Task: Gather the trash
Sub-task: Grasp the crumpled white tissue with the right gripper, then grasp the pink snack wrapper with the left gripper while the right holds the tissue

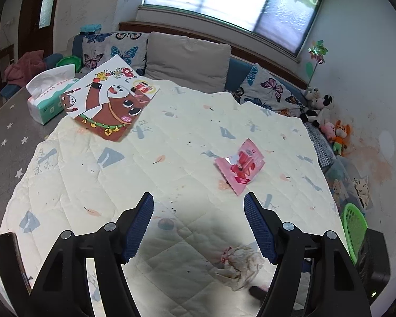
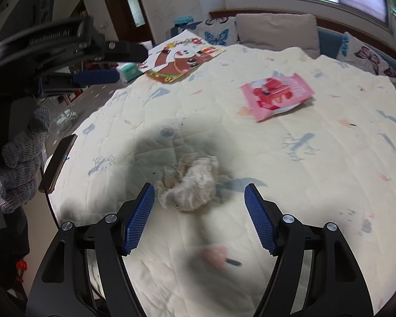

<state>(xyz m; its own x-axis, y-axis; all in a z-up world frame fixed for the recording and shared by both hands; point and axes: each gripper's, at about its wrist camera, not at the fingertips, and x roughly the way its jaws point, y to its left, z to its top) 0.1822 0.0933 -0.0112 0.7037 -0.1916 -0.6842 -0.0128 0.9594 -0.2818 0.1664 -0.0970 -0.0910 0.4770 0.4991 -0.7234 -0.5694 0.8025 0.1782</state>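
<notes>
Your left tool [image 1: 198, 198] hangs over a tabletop [image 1: 171, 137] covered by a cream quilted cloth; its ribbed blue pads stand wide apart with nothing between them. The crumpled tissue [image 1: 240, 266] lies low in that view, partly cut off behind the right-hand finger, with a dark, blurred object beside it that you cannot identify. The glossy pink snack wrapper [image 1: 239, 166], torn open and slightly curled, lies flat farther out, well apart from the tissue.

Your right tool [image 2: 199, 191] is also spread open and empty. The same tissue wad [image 2: 191, 186], soft and creased, sits just ahead of the gap, nearer the left pad, in shadow. A pink smear with a dark stick [image 2: 219, 259] lies between the fingers lower down, too blurred to name. A gloved hand [image 2: 18, 169] holds the left tool's grip at the picture's left edge. A cartoon horse card [image 1: 108, 103] overhangs the tissue box [image 1: 50, 97].
</notes>
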